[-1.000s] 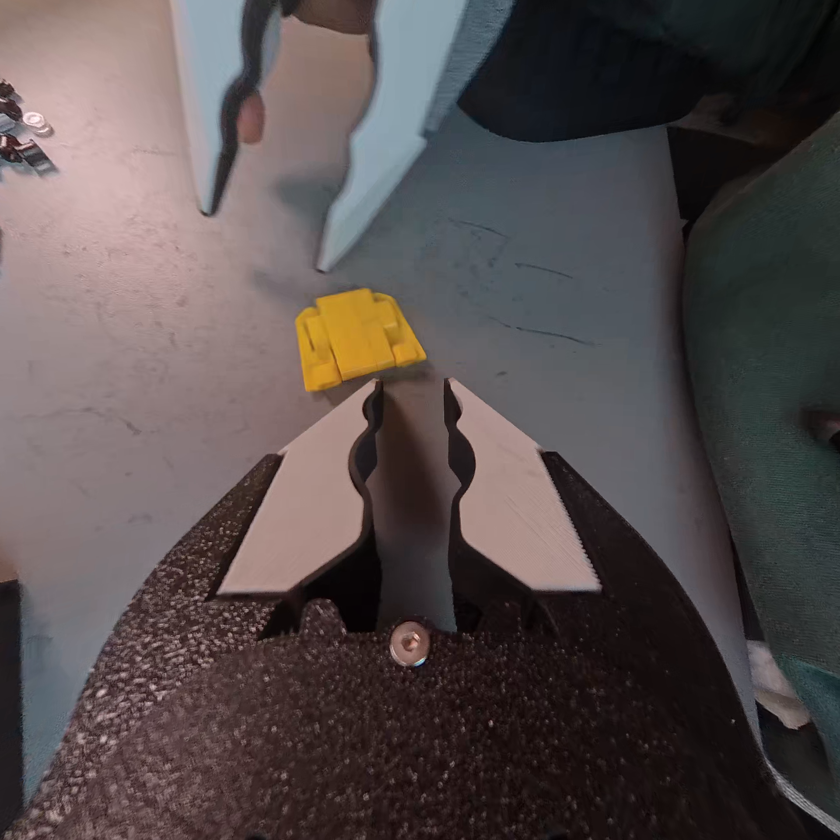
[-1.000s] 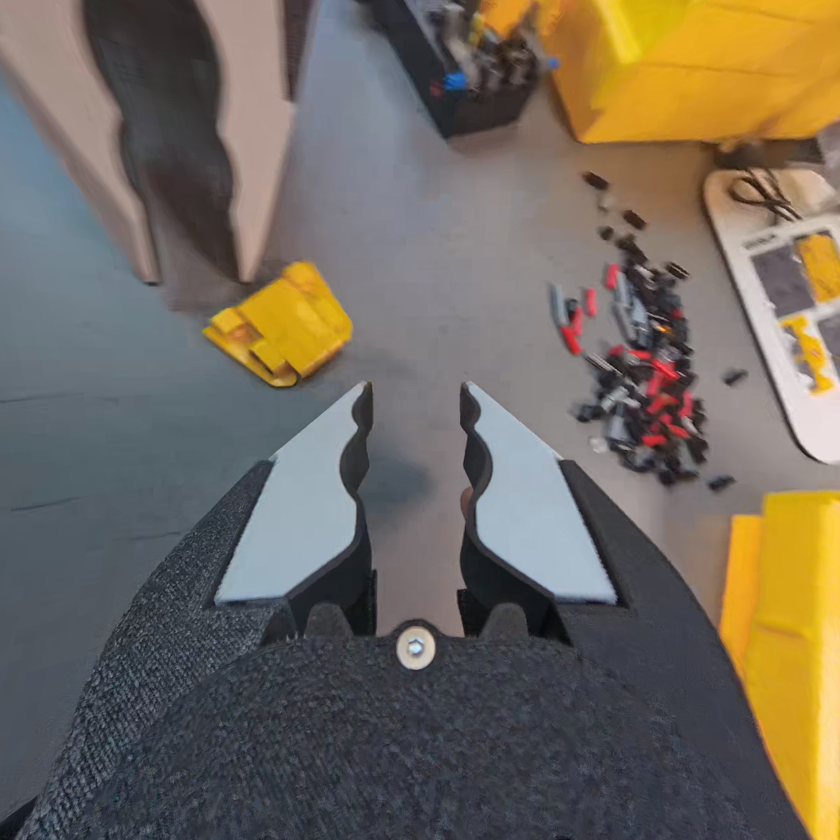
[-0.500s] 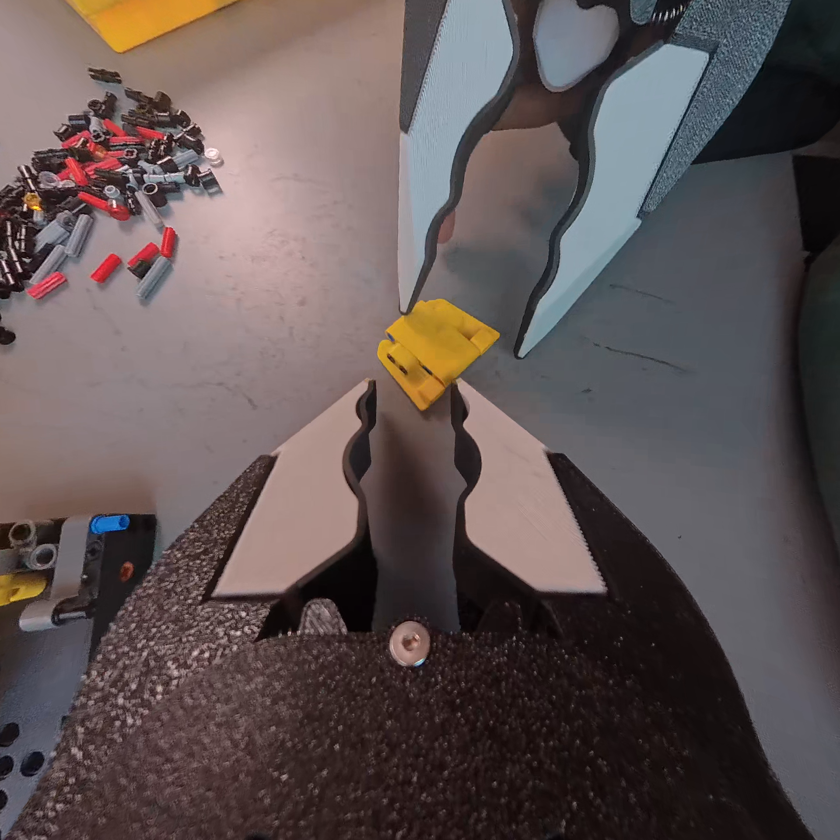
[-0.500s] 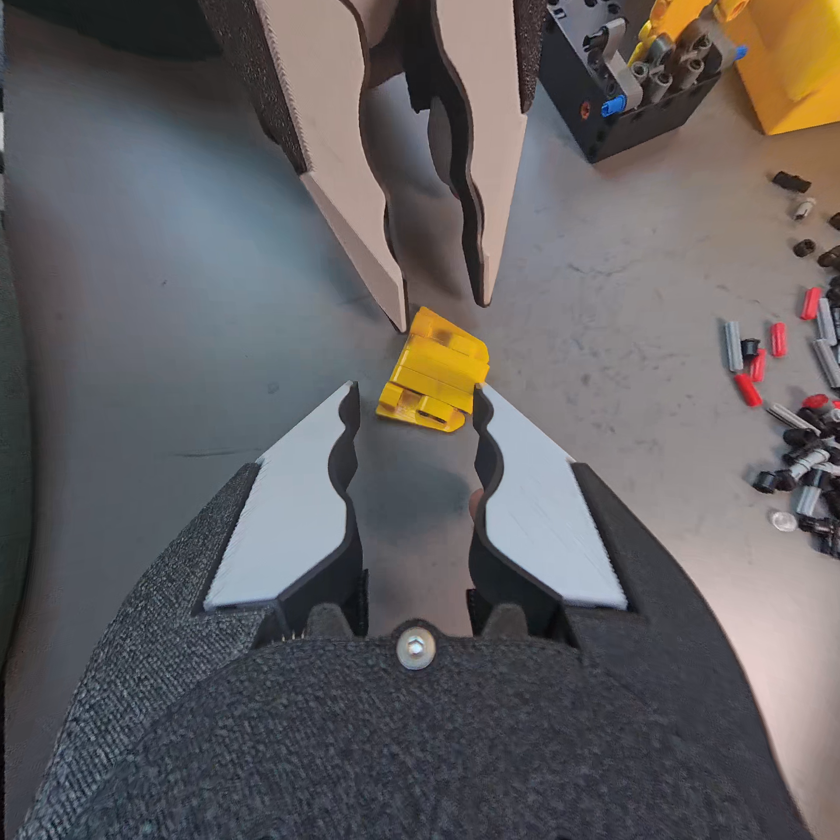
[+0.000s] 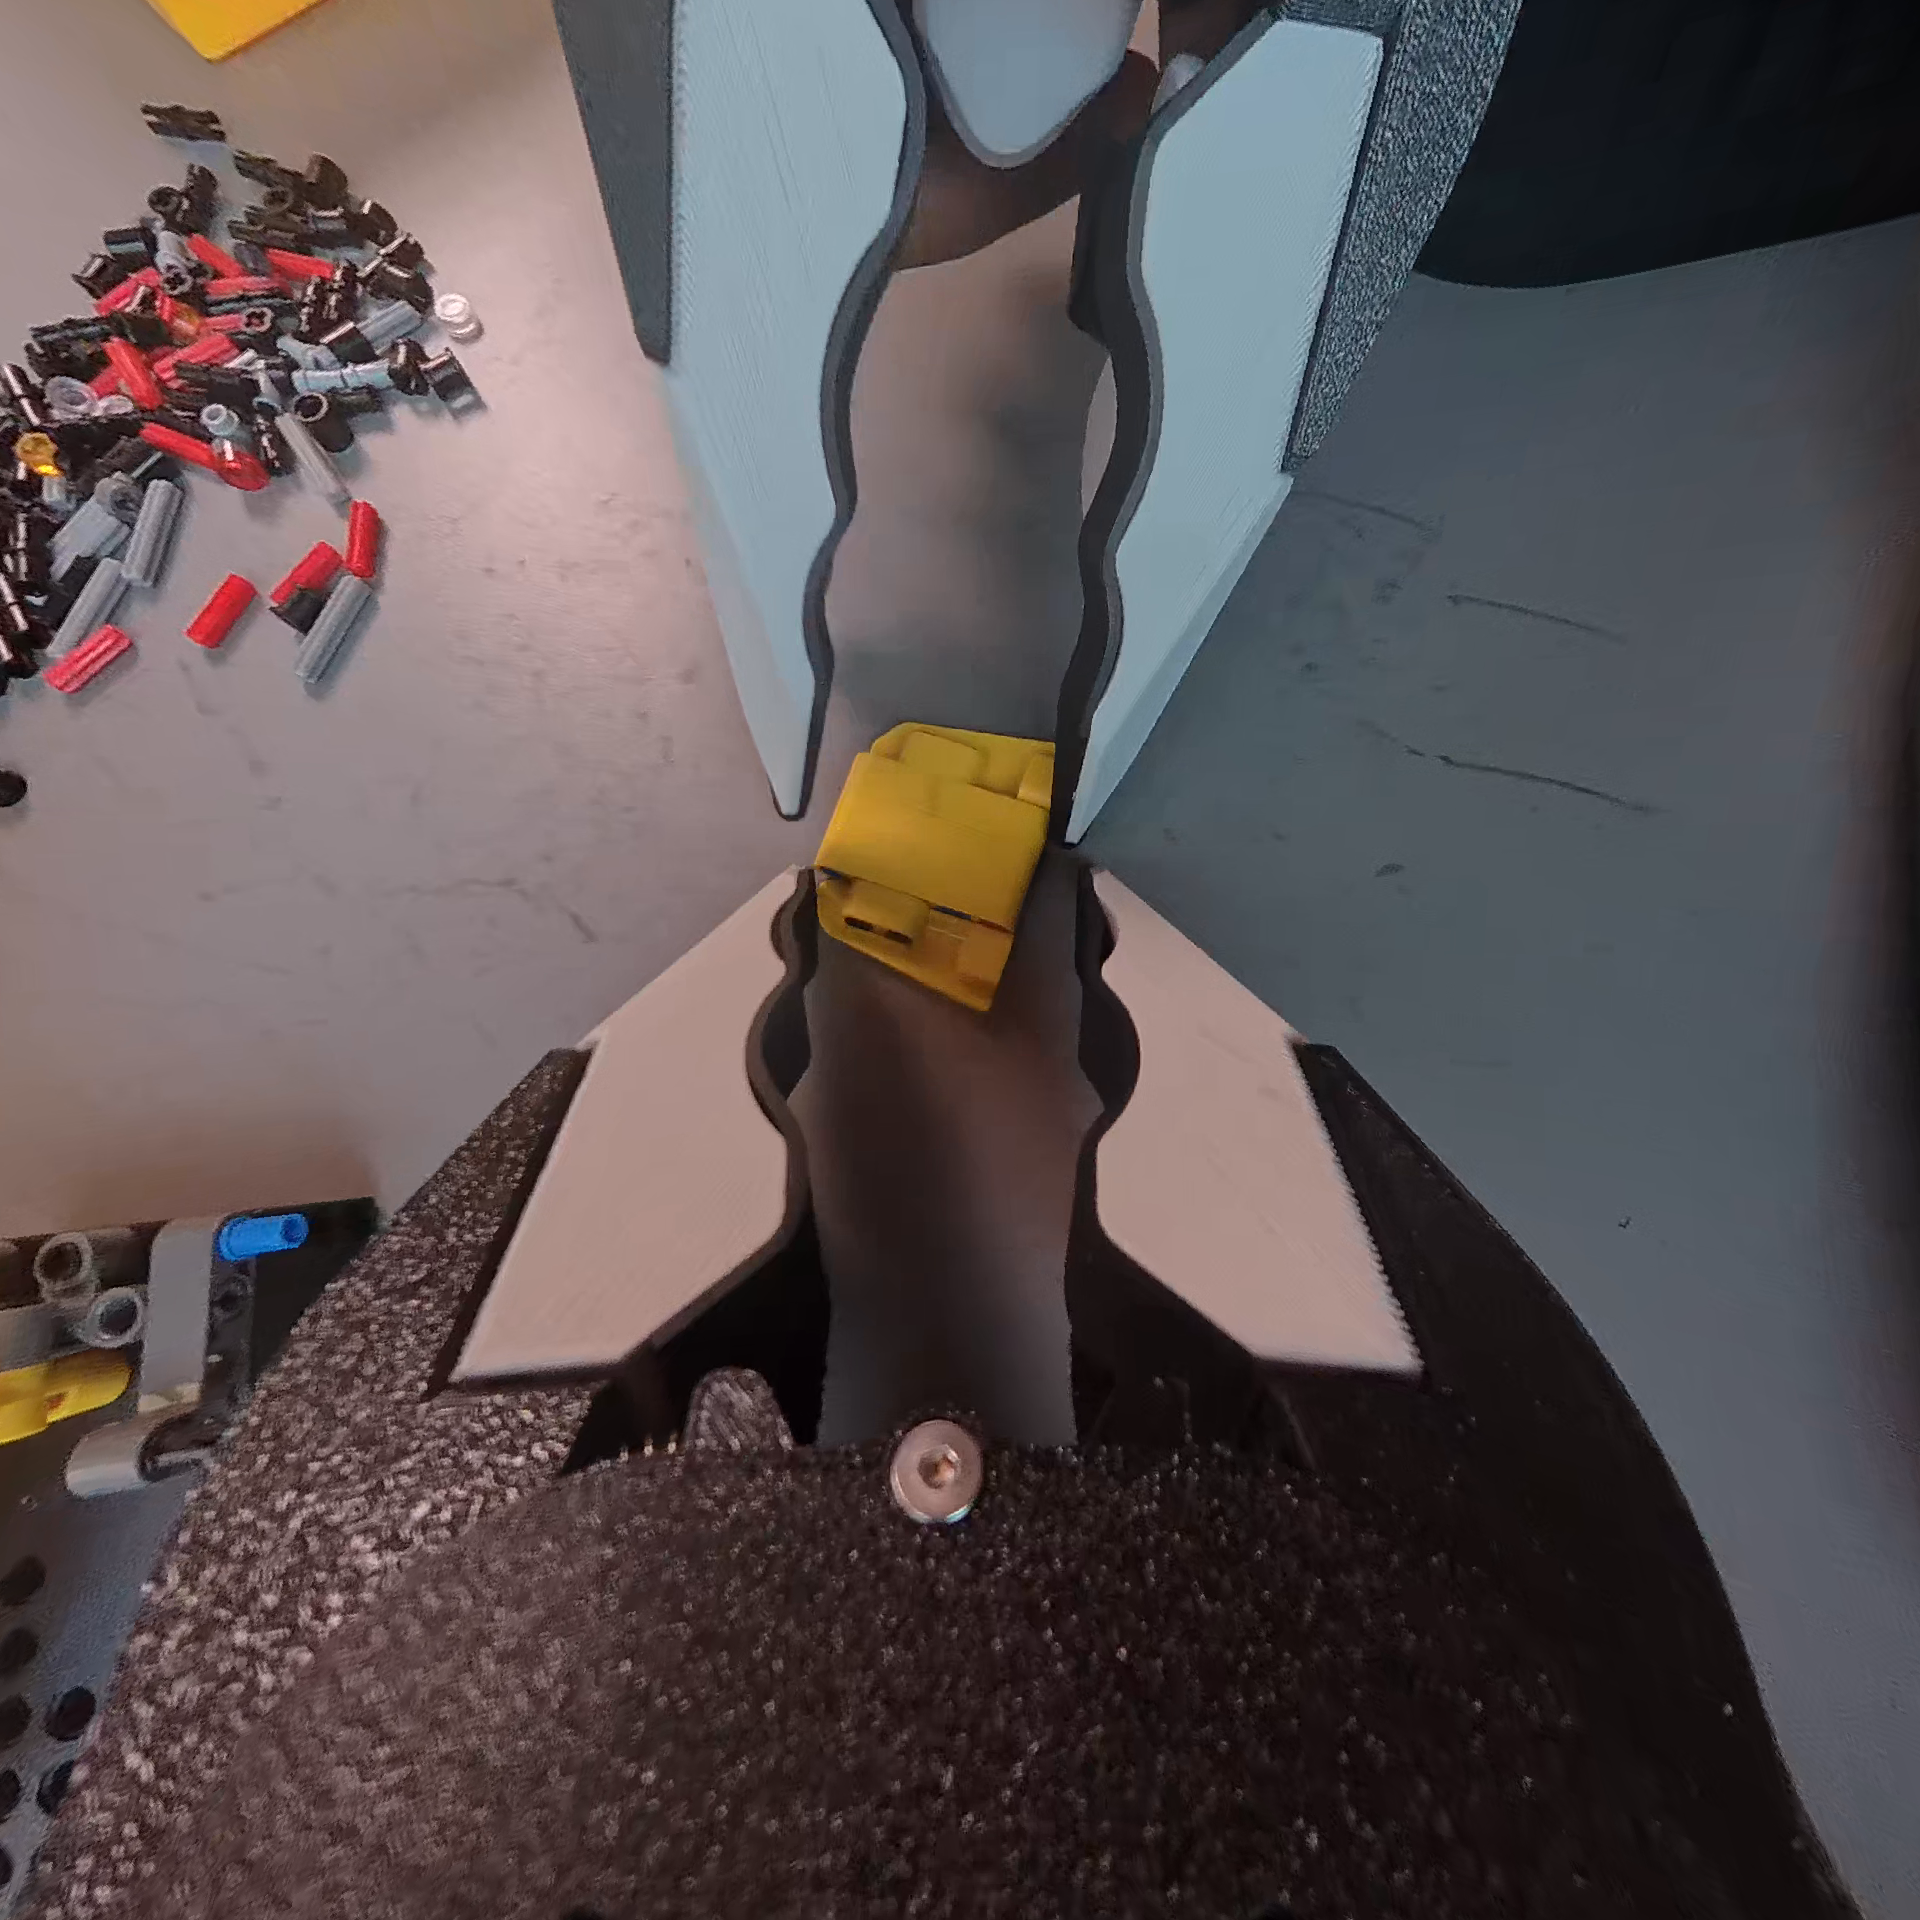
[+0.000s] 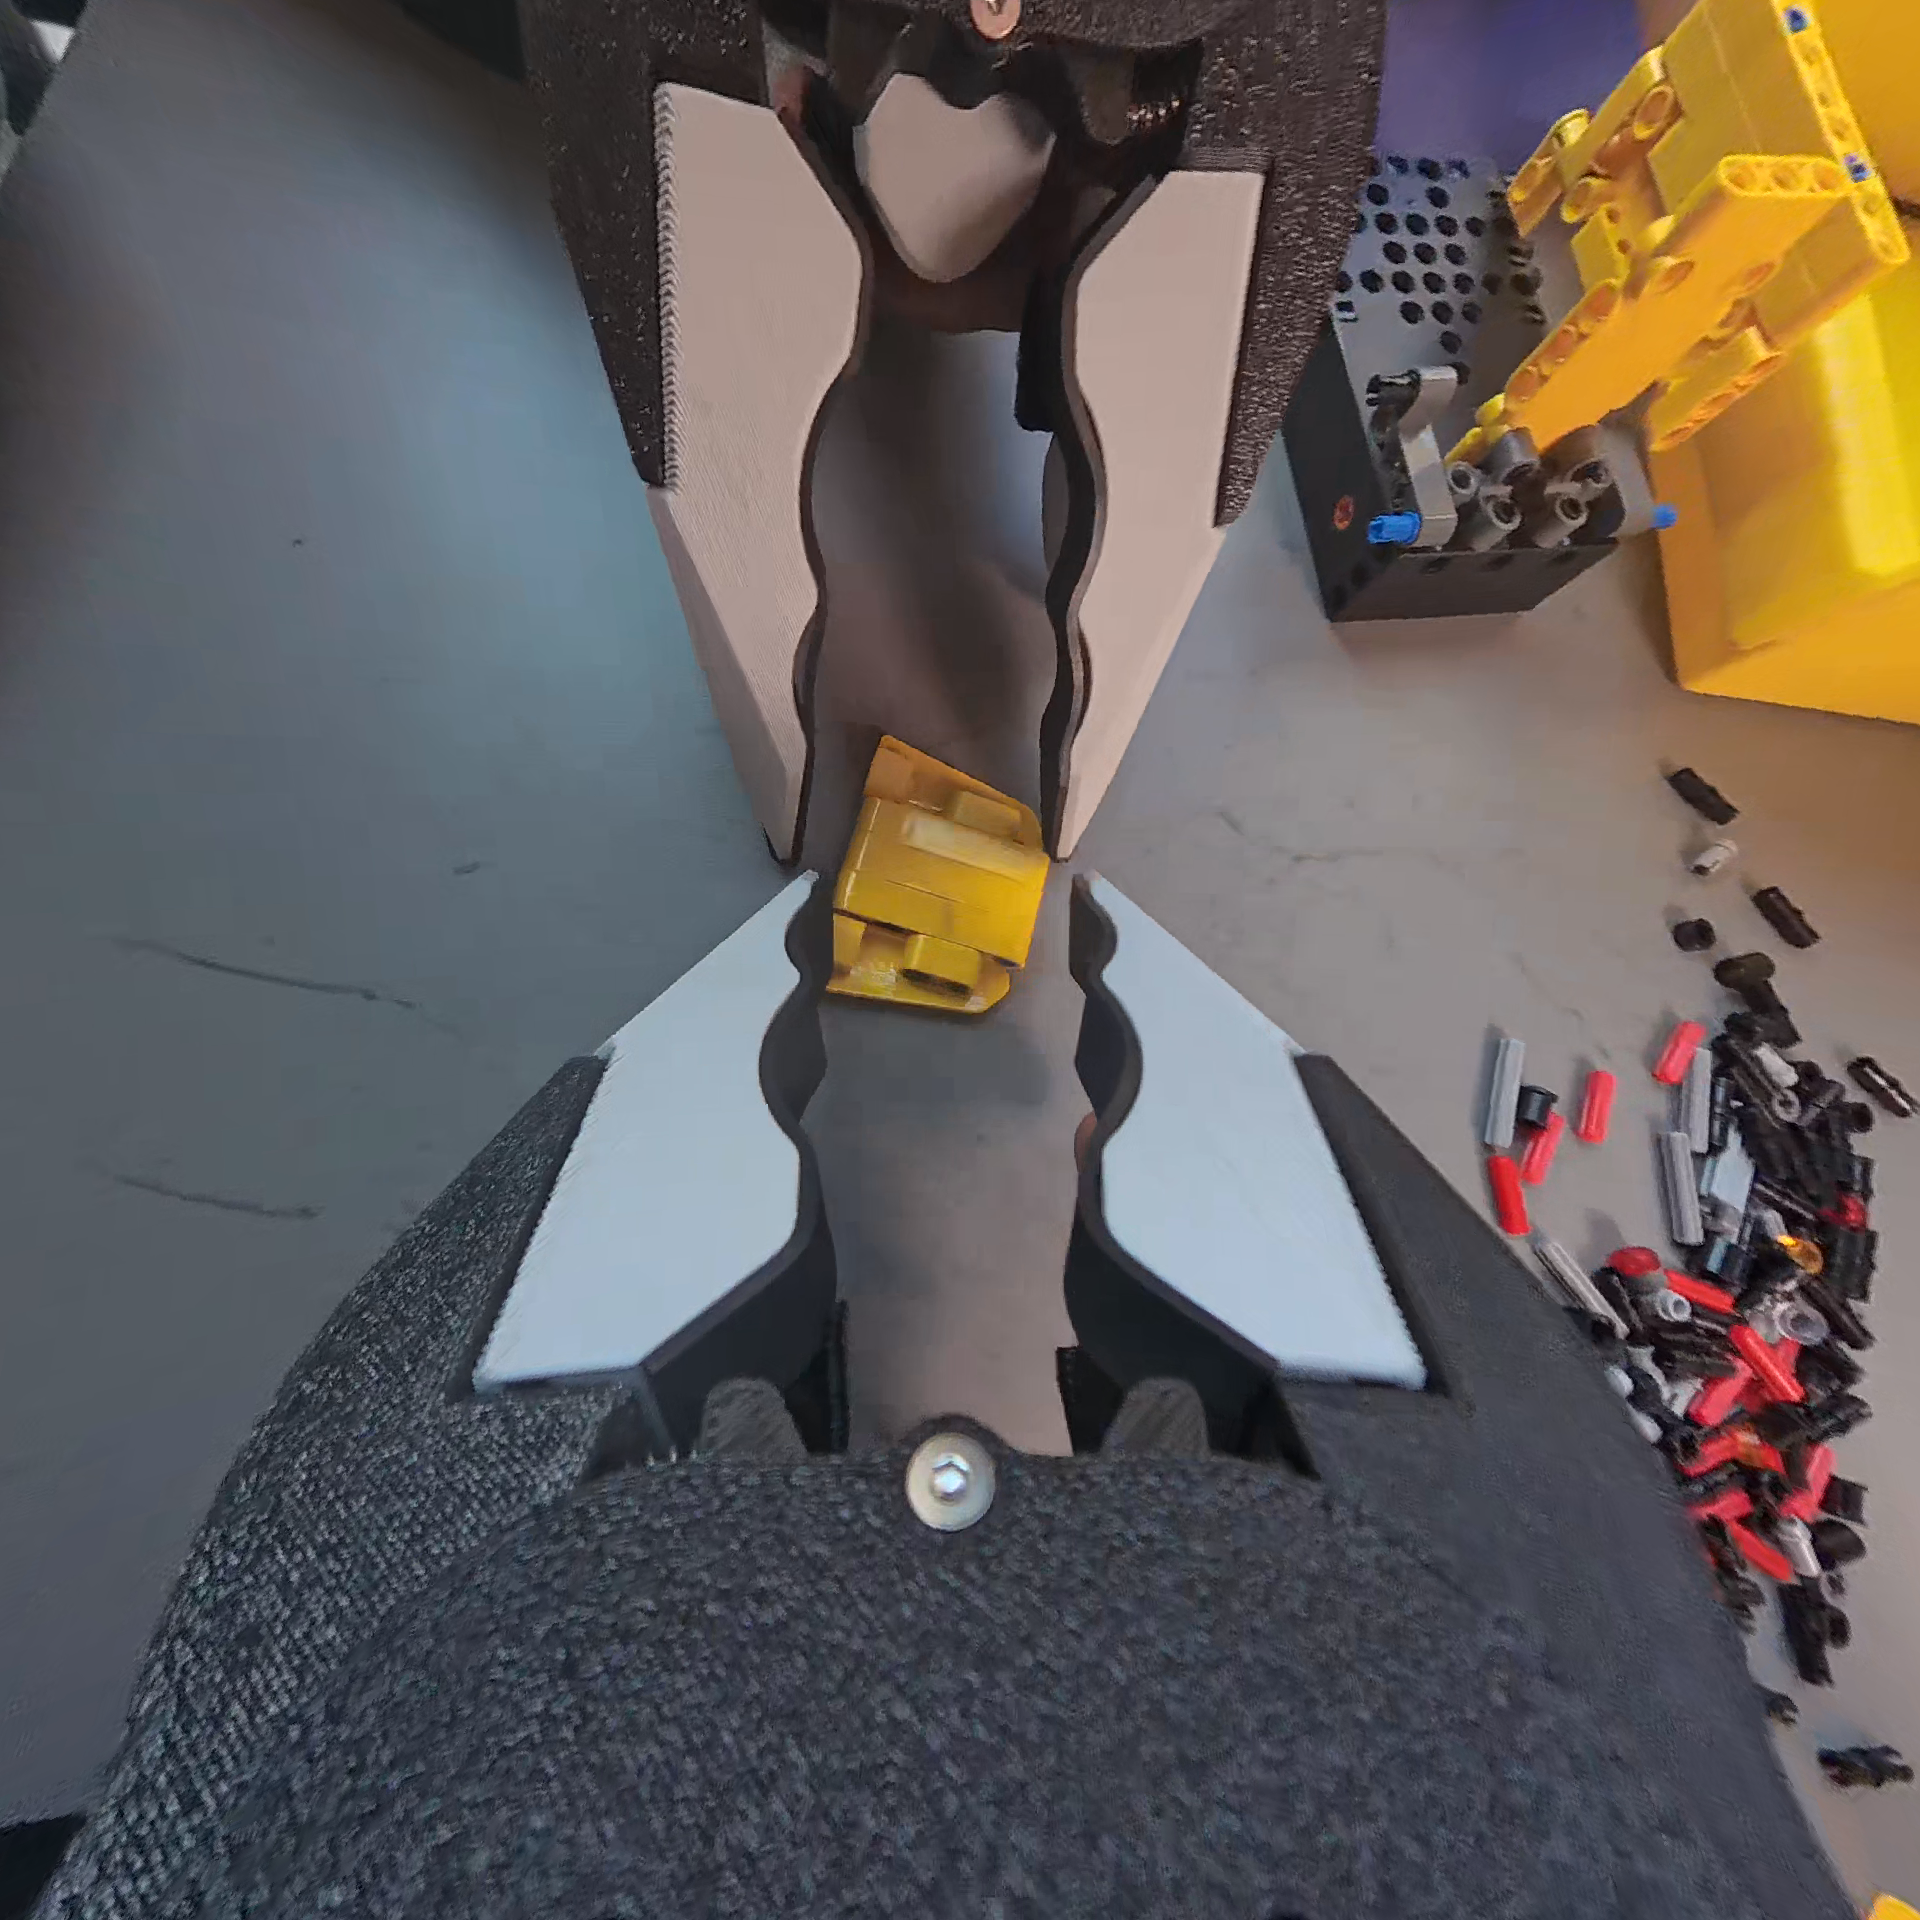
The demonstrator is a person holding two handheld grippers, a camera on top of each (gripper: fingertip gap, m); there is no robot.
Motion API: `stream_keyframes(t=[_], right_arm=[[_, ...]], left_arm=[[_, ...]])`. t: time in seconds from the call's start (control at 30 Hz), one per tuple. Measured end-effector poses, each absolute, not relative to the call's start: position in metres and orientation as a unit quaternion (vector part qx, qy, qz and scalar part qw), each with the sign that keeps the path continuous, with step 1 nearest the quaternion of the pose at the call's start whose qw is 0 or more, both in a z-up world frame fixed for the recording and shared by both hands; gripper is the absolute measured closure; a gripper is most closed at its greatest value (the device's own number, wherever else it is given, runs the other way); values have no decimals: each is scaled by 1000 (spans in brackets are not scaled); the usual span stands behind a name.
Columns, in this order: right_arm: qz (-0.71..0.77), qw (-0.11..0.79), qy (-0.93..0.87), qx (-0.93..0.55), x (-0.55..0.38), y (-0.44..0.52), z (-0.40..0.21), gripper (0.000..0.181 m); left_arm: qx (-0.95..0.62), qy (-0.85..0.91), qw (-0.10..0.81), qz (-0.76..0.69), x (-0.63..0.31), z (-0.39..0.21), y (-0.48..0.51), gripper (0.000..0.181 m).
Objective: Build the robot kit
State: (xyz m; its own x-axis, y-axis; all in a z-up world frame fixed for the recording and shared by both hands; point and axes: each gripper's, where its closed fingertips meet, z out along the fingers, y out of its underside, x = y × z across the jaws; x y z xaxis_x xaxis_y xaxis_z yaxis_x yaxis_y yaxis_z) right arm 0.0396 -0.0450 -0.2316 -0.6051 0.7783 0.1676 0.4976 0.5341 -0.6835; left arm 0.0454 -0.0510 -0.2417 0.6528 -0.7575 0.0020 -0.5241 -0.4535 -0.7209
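Between the two grippers, on the grey tabletop, lies a small yellow block-built piece, one end tilted up off the surface. Facing each other tip to tip, the left gripper and the right gripper both have their jaws parted about as wide as the piece, and neither clamps it. From the left wrist view, the yellow piece sits partly between the left gripper's fingertips, close against the left one, while the right gripper comes in from above with one tip at the piece's right edge; whether it touches I cannot tell. From the right wrist view, the yellow piece lies just ahead of the right gripper's own tips, with the left gripper straddling its far end. Well apart, to one side, a scatter of small red, black and grey connector pins is spread over the tabletop. Farther back stands a black perforated block carrying grey and blue pins, with a yellow beam assembly resting against it.
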Motion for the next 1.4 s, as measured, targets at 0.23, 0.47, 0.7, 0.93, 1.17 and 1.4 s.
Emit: stream_keyframes(t=[0.23, 0.47, 0.7, 0.93, 1.17, 1.4], right_arm=[[315, 289, -796, -428, 43, -13, -207, 136], [359, 432, -654, -507, 28, 50, -150, 138], [300, 624, -458, -557, 35, 157, -55, 151], [246, 683, -362, -584, 22, 258, 1, 161], [195, 666, -396, -601, -15, 301, -26, 169], [194, 667, -400, -598, -17, 318, -33, 178]], left_arm=[[-852, 346, 366, -141, 39, -241, -38, 144], [-872, 288, 380, -108, 30, -240, -19, 144], [-752, 246, 593, -149, 28, -144, -13, 139], [-707, 160, 678, -121, -22, -106, -20, 128], [-700, 132, 696, -91, -53, -103, -23, 159], [-709, 117, 689, -101, -64, -111, -19, 175]])
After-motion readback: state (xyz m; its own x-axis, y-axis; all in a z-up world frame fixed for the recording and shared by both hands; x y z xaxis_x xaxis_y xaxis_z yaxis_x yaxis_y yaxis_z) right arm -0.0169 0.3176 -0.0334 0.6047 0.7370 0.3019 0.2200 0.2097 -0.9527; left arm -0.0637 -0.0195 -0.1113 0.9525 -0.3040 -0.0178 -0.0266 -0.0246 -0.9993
